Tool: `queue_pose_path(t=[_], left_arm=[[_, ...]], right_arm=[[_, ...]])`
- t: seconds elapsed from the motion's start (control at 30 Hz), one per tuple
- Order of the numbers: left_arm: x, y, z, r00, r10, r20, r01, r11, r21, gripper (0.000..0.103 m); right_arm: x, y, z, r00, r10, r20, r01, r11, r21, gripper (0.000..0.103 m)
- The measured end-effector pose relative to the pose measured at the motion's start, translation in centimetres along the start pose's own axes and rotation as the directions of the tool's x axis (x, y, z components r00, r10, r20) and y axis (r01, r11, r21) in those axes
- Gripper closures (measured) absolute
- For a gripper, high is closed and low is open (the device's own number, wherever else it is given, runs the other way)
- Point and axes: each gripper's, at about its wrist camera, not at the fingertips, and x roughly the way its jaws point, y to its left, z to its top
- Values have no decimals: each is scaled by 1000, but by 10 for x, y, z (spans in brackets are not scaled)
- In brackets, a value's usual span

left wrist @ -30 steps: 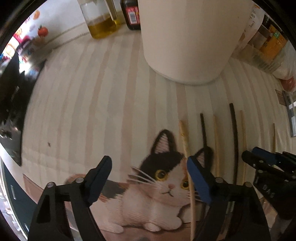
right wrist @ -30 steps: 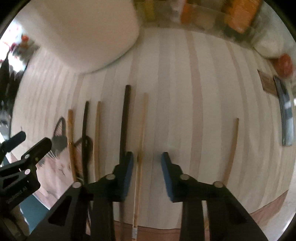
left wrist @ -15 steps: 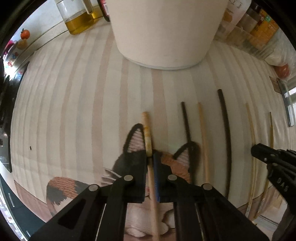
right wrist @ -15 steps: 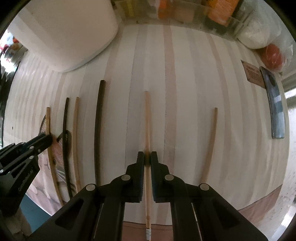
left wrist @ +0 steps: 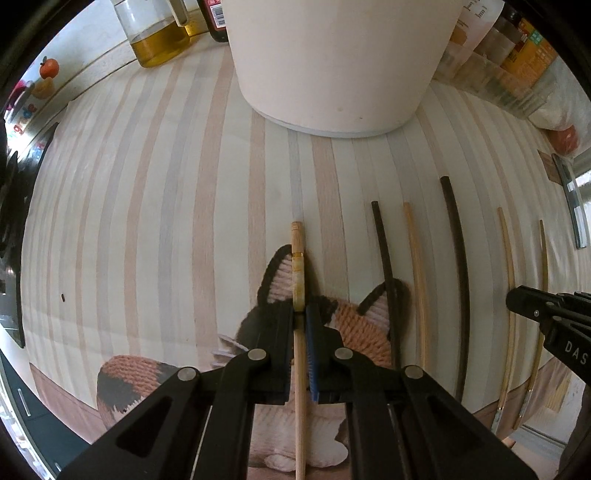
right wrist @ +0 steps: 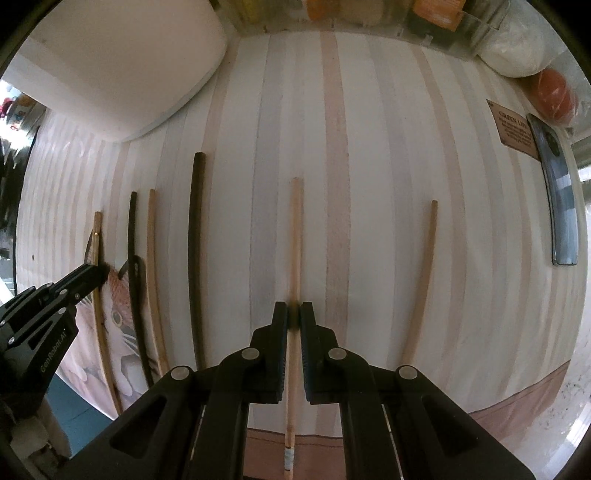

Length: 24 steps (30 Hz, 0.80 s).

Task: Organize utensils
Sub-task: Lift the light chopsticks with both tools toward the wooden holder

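Several chopsticks lie side by side on a striped cloth with a cat picture. My left gripper (left wrist: 300,317) is shut on the leftmost light wooden chopstick (left wrist: 297,258), which lies over the cat's ear. My right gripper (right wrist: 294,314) is shut on a pale wooden chopstick (right wrist: 294,229) near the middle of the row. Between them lie a thin black chopstick (left wrist: 384,254), a pale one (left wrist: 415,254) and a thick dark one (left wrist: 456,236). Another wooden chopstick (right wrist: 424,277) lies to the right. A big white container (left wrist: 332,62) stands behind.
An oil jug (left wrist: 159,33) and a dark bottle (left wrist: 214,18) stand at the back left. Jars and packets (left wrist: 517,55) line the back right, with a white bag (right wrist: 513,48) and a red object (right wrist: 556,96). A phone (right wrist: 561,192) lies at the right edge.
Both grippers were open a second ago and have closed, the left on the leftmost wooden chopstick, the right on the pale middle one. Both moved slightly forward.
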Motion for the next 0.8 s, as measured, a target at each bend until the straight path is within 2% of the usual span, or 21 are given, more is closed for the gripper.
queue_pose_path(t=[0.13, 0.23, 0.3, 0.37, 0.47, 0.6, 0.7, 0.8], left_arm=[[1, -2, -1, 1000, 4, -2, -4, 1000, 4, 98], [4, 12, 5, 999, -28, -18, 26, 994, -102, 99], [6, 27, 10, 997, -66, -27, 60, 980, -189, 99], [7, 34, 14, 994, -106, -36, 96, 972, -217, 99], [9, 28, 16, 991, -115, -61, 107, 986, -130, 96], [11, 15, 12, 995, -56, -79, 58, 998, 29, 94], [12, 7, 15, 997, -19, -79, 24, 997, 67, 94], [14, -1, 17, 997, -6, -71, 11, 998, 62, 96]], right_arm=[[0, 10, 8, 1000, -9, 3, 9, 1000, 2, 96], [2, 21, 9, 1000, -11, 10, 11, 1000, 7, 96], [7, 30, 0, 1000, -3, 14, 2, 1000, 28, 96], [7, 25, -1, 1000, 15, 12, -16, 998, 65, 96], [7, 20, 2, 999, 33, -11, -32, 998, 63, 96], [10, 21, 8, 997, 44, -65, -42, 998, 37, 95], [11, 28, 10, 997, 11, -77, -11, 1000, -2, 95], [13, 38, 13, 997, -23, -80, 22, 999, -23, 95]])
